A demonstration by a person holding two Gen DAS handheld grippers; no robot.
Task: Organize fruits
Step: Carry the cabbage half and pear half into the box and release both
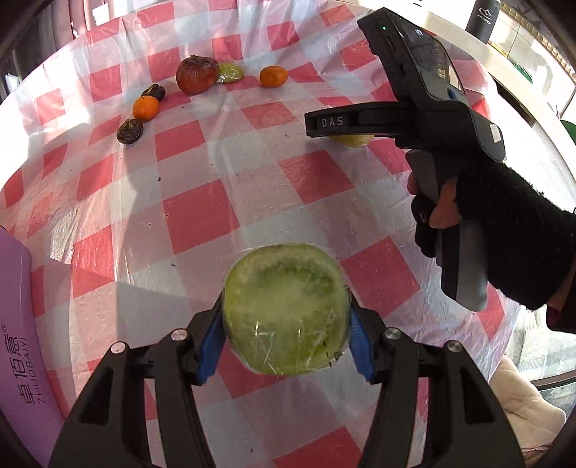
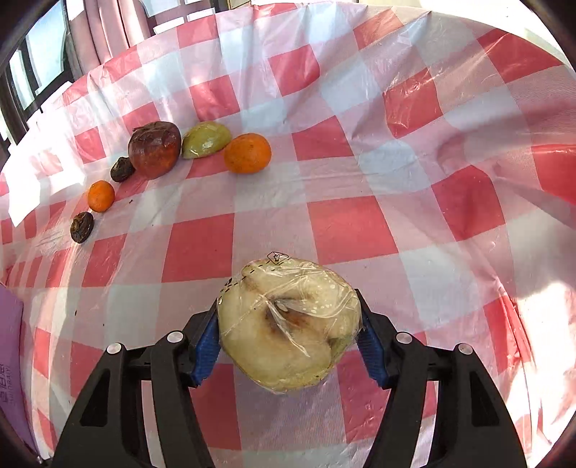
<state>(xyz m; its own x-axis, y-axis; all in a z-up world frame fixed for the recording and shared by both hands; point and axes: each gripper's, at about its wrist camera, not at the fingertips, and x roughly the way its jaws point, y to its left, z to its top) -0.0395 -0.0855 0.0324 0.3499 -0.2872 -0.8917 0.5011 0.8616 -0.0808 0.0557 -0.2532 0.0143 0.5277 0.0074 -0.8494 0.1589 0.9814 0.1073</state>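
While no bowl, tray or basket is seen in either view, all the fruit is found either on the desk (image 2: 360, 223), which is covered by a red-and-white checked plastic sheet, or between gripper fingers. Two cut, film-wrapped pieces are being carried. A green melon half (image 1: 286, 311) is clamped between the blue-padded fingers (image 1: 210, 345) of the left gripper (image 1: 286, 345), its cut face turned toward the camera. A pale wrapped fruit half (image 2: 289, 329) is pressed between the fingers (image 2: 207, 345) of the right gripper (image 2: 289, 347), which are closed on it.

Six pieces are counted in a loose curved row at the far left of the desk: one large dark red fruit (image 2: 154, 149), one wrapped green wedge (image 2: 206, 139) touching it, two oranges, the bigger (image 2: 247, 153) just beside the wedge and the smaller (image 2: 101, 195) further along the row, and two small dark shrivelled fruits (image 2: 121, 169) (image 2: 82, 226).

From the left wrist view, the right gripper is seen held by a hand (image 1: 441, 210) in a black sleeve (image 1: 514, 234), partly hiding the pale fruit under it. A purple printed box (image 1: 21, 342) is seen at the left edge, and a dark bottle (image 1: 481, 16) beyond the far right of the desk. The checked sheet between the carried pieces and the row lies bare.
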